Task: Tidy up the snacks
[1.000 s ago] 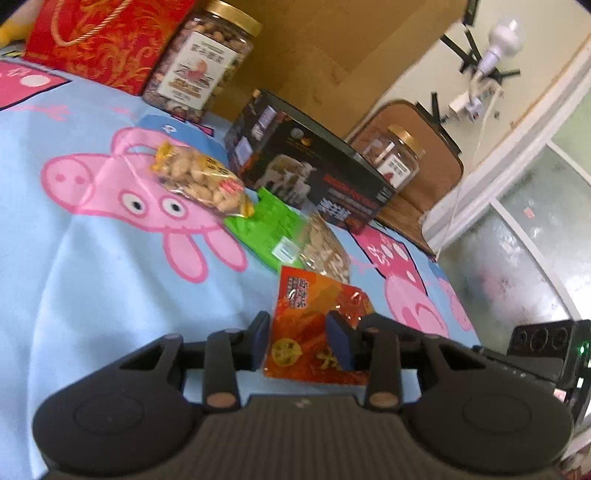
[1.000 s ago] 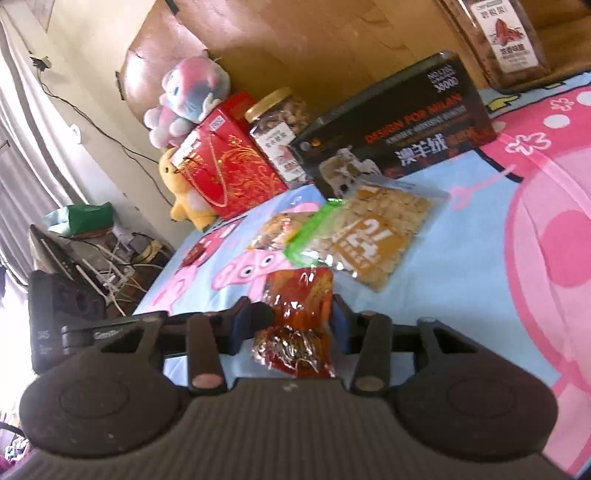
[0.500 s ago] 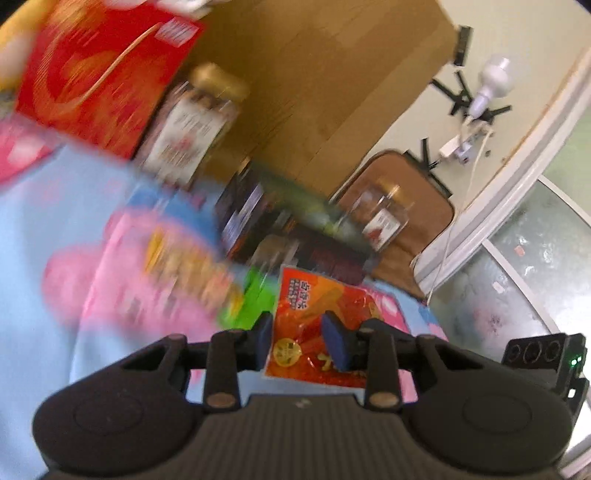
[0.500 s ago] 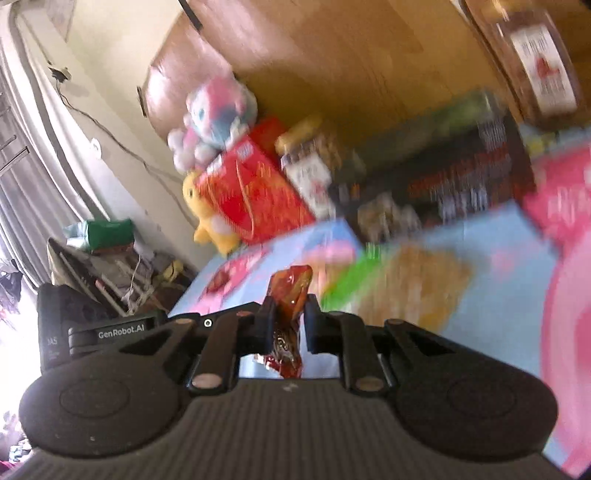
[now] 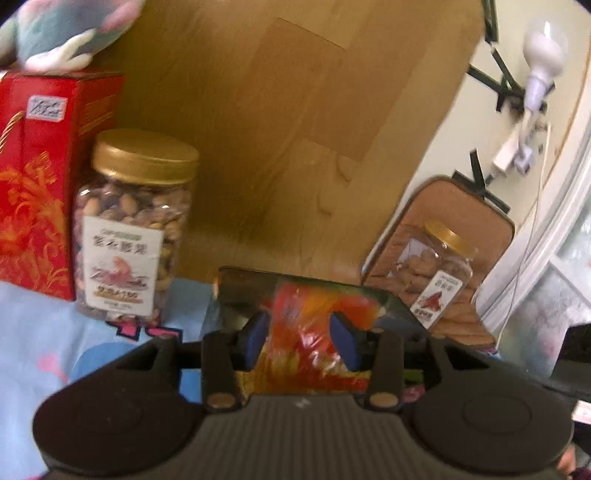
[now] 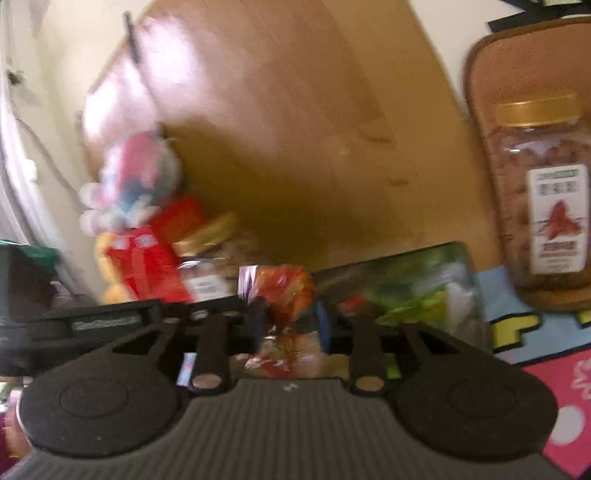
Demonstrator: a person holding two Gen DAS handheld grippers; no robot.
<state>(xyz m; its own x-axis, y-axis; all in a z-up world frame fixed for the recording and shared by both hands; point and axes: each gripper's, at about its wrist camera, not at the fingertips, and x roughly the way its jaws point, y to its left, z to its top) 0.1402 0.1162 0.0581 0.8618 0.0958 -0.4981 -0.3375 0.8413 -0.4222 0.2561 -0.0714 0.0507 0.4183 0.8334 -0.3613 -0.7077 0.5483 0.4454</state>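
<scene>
Rising behind everything, one wooden headboard (image 5: 280, 140), closing off the far edge of the bed. Spreading below it, one blue cartoon-print bedsheet (image 5: 33, 332), open and bare at the near left in the left wrist view, pink-patterned at the near right in the right wrist view. Standing at the far left against the headboard, one red gift box (image 5: 40, 177), with one plush toy (image 5: 62, 33) on top. Lying across the middle just ahead of both grippers, one dark flat box (image 5: 243, 291), its long side roughly parallel to the headboard. Leaning at the right against the wall, one brown cushion (image 5: 480, 221). Counting two nut jars with gold lids: the left jar (image 5: 129, 229) just beside the red gift box, the right jar (image 5: 439, 269) in front of the cushion, well apart from each other with the dark flat box between.

Holding one orange-red snack packet (image 5: 306, 332) off the sheet between the left gripper (image 5: 301, 334) and its blue pads; jaws partly apart and opening, packet between them. Showing one crinkled red snack packet (image 6: 284, 295) between the right gripper (image 6: 290, 325) fingers, jaws likewise narrow and opening; too blurred to tell whether the pads press on it.
</scene>
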